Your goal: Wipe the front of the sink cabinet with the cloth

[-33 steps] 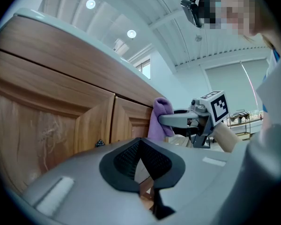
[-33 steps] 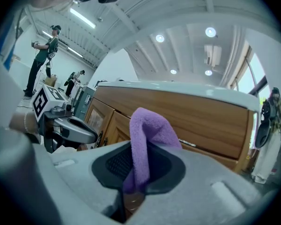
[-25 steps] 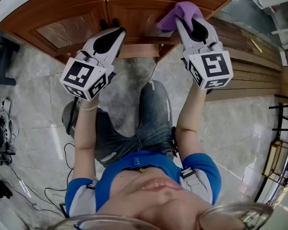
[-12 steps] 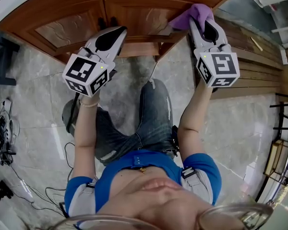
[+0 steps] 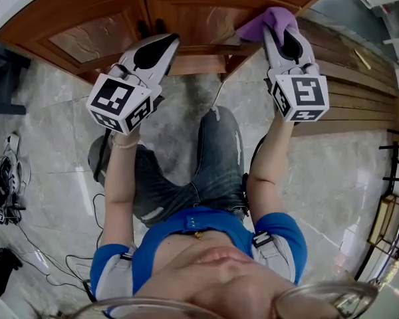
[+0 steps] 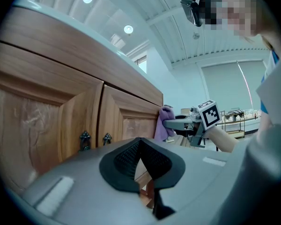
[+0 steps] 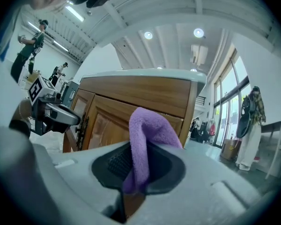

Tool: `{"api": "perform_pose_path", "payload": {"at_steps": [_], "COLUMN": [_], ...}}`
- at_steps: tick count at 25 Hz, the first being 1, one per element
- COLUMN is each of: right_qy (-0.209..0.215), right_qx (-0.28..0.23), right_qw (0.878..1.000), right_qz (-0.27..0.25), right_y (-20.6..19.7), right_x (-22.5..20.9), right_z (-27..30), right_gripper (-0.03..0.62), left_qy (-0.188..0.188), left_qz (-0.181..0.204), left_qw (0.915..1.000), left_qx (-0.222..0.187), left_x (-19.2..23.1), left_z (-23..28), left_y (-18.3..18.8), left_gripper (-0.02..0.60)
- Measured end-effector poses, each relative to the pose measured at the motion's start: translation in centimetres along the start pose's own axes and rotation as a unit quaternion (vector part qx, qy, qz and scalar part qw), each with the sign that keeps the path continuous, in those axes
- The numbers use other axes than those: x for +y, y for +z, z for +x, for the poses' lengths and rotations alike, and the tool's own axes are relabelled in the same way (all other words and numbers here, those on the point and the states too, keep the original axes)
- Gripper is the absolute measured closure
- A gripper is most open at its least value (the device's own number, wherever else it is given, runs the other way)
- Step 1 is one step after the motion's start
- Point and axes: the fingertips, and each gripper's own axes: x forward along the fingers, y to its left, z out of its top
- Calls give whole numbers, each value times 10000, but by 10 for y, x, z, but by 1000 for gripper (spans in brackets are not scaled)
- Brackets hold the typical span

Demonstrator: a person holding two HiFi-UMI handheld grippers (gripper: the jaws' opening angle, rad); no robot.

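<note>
Your right gripper (image 5: 279,35) grips the cloth (image 5: 261,22) against the cabinet (image 5: 193,12) front (near its right edge). Your left gripper (image 5: 161,44) is closed, empty, near the door handles (image 5: 149,28).

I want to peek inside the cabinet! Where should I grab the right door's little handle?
Pinch the small dark handle by its knob, coming straight at the door front. It stands out from the wood beside the middle seam, so a gripper could probably close on it from both sides. The empty left gripper is nearer.
</note>
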Motion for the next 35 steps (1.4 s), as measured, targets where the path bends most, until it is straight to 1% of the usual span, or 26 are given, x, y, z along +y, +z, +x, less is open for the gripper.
{"api": "perform_pose_path", "payload": {"at_steps": [5,9,12,14,16,19,28,35], "right_qy": [4,-48,-122,-99,-33,85,623,1004], "right_qx": [130,90,84,125,159,135,-41,-184], "right_qw": [9999,9998,9999,9999,9998,9999,9980,9948], "right_qz": [78,141,74,-29,-97,-56,-14,-58], "right_y": [-16,-18,-17,-17,-17,-14,-2,14], "right_x": [7,9,13,19,26,36,83,116], "right_z": [3,4,6,10,15,19,42,55], "right_gripper": [536,536,536,537,537,537,537,537], "left_qy": [13,36,58,62,73,100,259,287], "left_qz": [-11,5,5,10,11,4,-87,-83], "left_qw": [10000,10000,10000,10000,10000,9999,9996,9996], "left_qx": [9,-2,-2,-6,-28,-42,24,-8], "left_x": [2,3,4,4,4,5,19,18], "left_z": [-1,-3,-4,-5,-6,-8,-13,-16], "left_y": [-2,-1,0,1,3,4,-6,0], "left_gripper": [581,581,581,581,581,581,581,581]}}
